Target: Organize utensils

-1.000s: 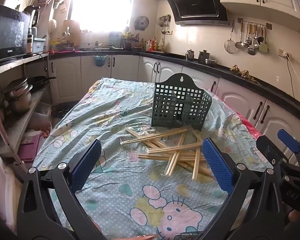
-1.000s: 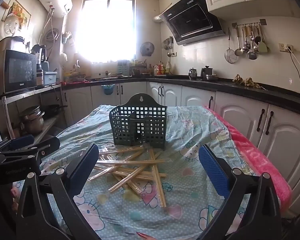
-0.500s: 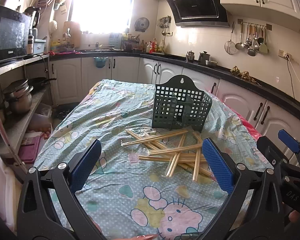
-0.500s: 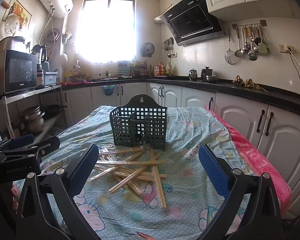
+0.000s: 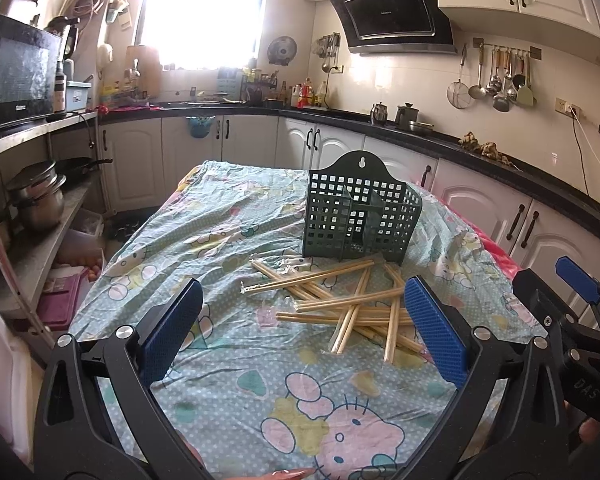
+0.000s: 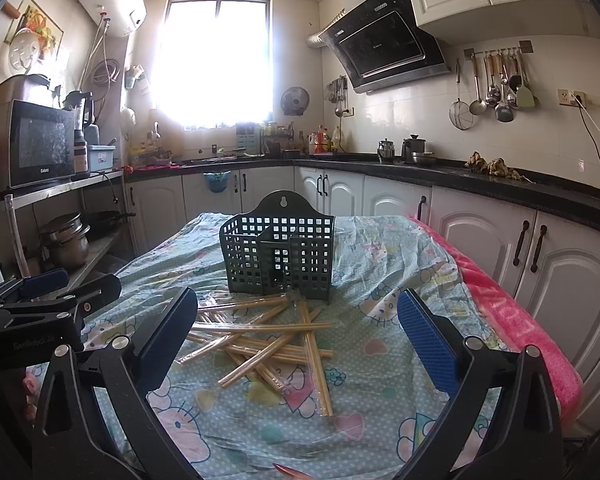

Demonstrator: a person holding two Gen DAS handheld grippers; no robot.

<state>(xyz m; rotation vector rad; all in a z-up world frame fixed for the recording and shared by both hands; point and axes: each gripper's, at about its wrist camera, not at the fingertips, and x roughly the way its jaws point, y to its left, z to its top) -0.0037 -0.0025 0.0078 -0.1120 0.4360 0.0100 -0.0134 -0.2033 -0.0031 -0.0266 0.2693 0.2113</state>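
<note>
**Both grippers wide open over the table, chopsticks loose ahead**

Your left gripper (image 5: 303, 332) has its jaws spread wide, nothing between the blue pads (image 5: 171, 330). Your right gripper (image 6: 296, 334) is the same: jaws fully apart, holding nothing. Both hover above the tablecloth (image 5: 228, 380), not touching it. A fingertip shows at the bottom edge of each wrist view.

In the left wrist view, the pile of chopsticks (image 5: 340, 300) lies ahead of the jaws, toward the right pad, and its near ends reach just beside that pad. In the right wrist view the same pile (image 6: 268, 336) sits between and just past the pads, nearer the left one. The sticks are crossed over each other in a loose heap, some in clear wrappers, flat on the cloth.

Just beyond the pile stands the green utensil holder (image 5: 360, 216), upright, with grid walls, an inner divider and a hanging tab on top. The far ends of a few sticks lie right at its base; whether they touch it you cannot tell. Its compartments look empty (image 6: 278, 256).

Your right gripper also shows at the right edge of the left view (image 5: 572, 312), your left at the left edge of the right view (image 6: 40, 304).

Farther off: white cabinets (image 6: 480, 240), black countertop (image 6: 500, 184), range hood (image 6: 384, 52), bright window (image 6: 216, 64).
</note>
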